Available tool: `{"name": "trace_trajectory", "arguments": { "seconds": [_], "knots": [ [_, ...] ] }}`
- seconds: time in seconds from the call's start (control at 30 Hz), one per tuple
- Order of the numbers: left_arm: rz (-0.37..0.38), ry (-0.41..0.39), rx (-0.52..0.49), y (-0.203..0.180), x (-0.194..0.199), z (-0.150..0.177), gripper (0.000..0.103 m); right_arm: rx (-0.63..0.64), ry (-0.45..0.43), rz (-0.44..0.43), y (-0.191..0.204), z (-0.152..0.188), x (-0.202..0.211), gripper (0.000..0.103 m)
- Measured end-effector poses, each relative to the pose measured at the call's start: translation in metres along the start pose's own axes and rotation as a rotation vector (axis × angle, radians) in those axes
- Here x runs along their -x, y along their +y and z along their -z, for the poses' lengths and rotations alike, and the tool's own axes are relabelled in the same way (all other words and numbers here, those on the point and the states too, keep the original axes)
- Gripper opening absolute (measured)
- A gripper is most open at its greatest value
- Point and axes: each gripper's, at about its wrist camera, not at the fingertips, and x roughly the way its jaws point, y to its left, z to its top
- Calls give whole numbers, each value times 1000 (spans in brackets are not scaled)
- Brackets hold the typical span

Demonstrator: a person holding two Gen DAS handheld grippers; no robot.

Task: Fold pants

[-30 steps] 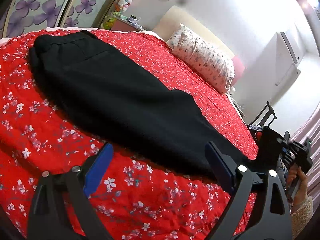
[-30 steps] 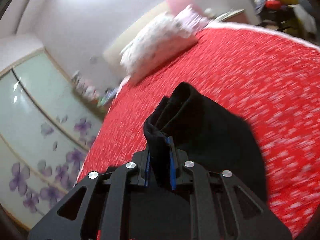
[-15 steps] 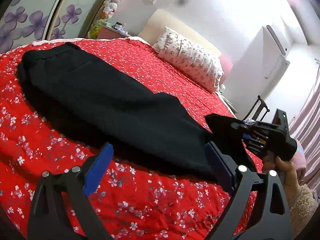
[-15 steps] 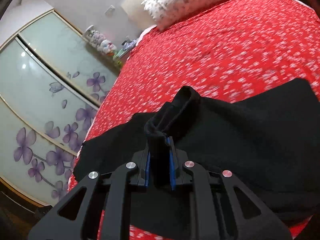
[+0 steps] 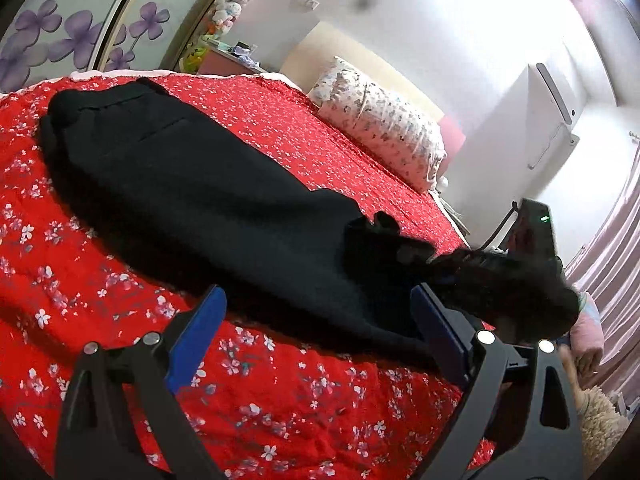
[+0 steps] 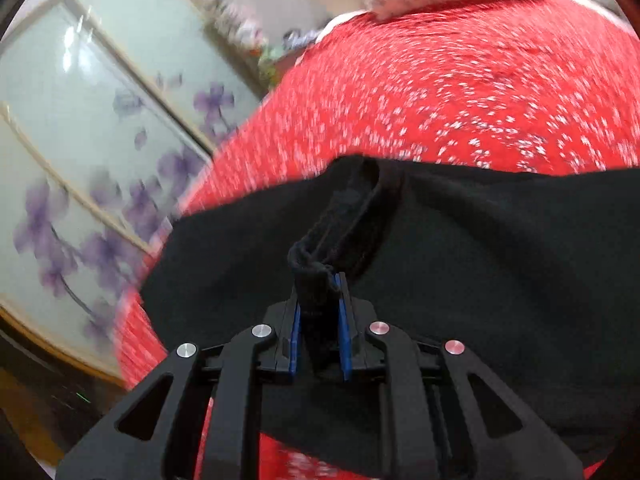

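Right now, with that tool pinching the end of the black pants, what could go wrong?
1. The right tool pinches only a thin bunched hem of the soft black cloth pants, so the hem might slip out mid-fold.
2. The left tool hangs open over the red flowered bedspread, holding nothing, so the pants could drag and wrinkle instead of folding flat.
3. The right tool looks close to the left one, so they might bump.

Red bedspread (image 5: pixel 280 420) open near left tongs (image 5: pixel 316 332); black pants (image 5: pixel 192 200) cover the middle; pillow (image 5: pixel 384 128) blocks the far edge; right tongs (image 5: pixel 404 256) crowd the pants' near end
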Motion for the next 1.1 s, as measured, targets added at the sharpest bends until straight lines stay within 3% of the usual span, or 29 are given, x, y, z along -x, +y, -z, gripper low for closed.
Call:
{"name": "trace_trajectory", "arguments": {
  "seconds": [0.1, 0.17, 0.23, 0.33, 0.4, 0.47, 0.5, 0.53, 0.6, 0.7, 0.8, 0.87, 0.9, 0.97, 1.1],
  "knots": [
    [-1, 2, 1, 0, -1, 0, 94, 183, 85, 108, 13, 19, -19, 19],
    [0, 3, 3, 1, -1, 1, 94, 316, 109, 143, 27, 31, -20, 44],
    [0, 3, 5, 3, 0, 0, 94, 340, 131, 83, 34, 34, -13, 58],
    [-3, 0, 7, 4, 0, -1, 94, 236, 77, -53, 30, 26, 6, 59],
    [-7, -1, 10, 5, 0, 0, 94, 87, 42, -164, 16, 17, 12, 60],
    [-11, -2, 18, 7, 0, -1, 94, -55, 62, -225, 1, 16, 2, 66],
    [-13, -1, 22, 8, 0, -1, 94, -110, 129, -216, -8, 21, -15, 66],
    [-16, 1, 29, 10, 0, -1, 94, -124, 186, -200, -12, 27, -28, 66],
    [-22, 0, 43, 13, 1, -2, 94, -105, 136, -212, -9, 30, -20, 66],
    [-22, -2, 70, 17, 0, -3, 94, -187, 107, -271, -17, 32, -20, 71],
    [-32, 20, 95, 23, -2, -3, 94, -92, 157, -231, -8, 35, -25, 71],
    [-22, 18, 120, 28, 0, -3, 94, -103, 159, -271, -8, 36, -12, 71],
    [-12, 16, 135, 30, 1, -5, 94, -117, 135, -338, -13, 39, 2, 71],
    [-2, 7, 158, 35, 6, -8, 94, -97, 48, -386, -26, 43, 32, 79],
    [36, -46, 229, 53, 27, -24, 94, -56, -110, -416, -66, 59, 92, 88]
  ]
}}
